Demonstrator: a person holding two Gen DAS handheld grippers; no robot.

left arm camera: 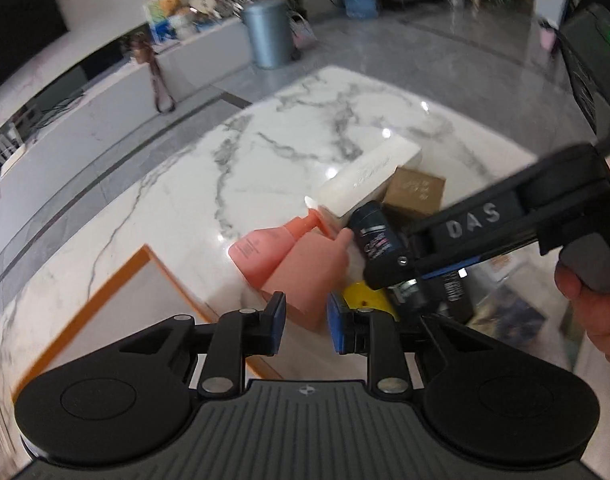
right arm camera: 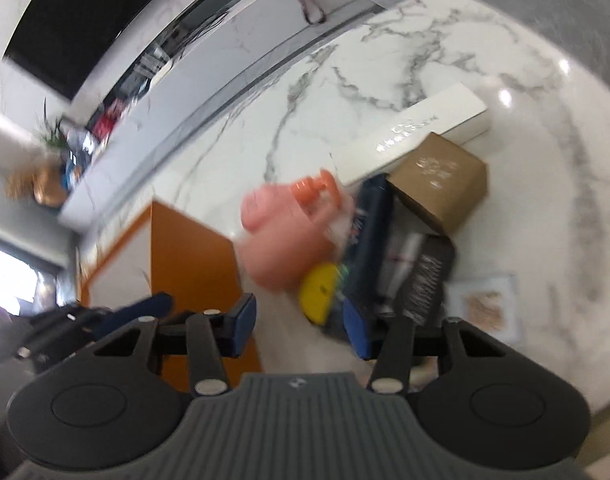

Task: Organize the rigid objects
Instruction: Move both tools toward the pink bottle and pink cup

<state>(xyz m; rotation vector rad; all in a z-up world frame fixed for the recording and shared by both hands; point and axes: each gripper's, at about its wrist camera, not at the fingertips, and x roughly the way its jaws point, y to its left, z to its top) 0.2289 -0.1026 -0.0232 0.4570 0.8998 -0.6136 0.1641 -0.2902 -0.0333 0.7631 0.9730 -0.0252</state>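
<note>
Left wrist view: left gripper at 6 o'clock, jaws narrowly parted, nothing pinched; just beyond the tips, peach-pink plastic pump bottle lying on white grey-veined marble table. At 3 o'clock right gripper reaching into the pile w/ dark blue printed can, long white carton, brown cardboard box, yellow round lid.

Right wrist view: right gripper half spread, holding nothing, yellow lid just ahead; orange-rimmed white tray at 9 o'clock.

Risk: both tools crowding same pile, so likely clash, or a knock rolling bottle/can off the heap.
</note>
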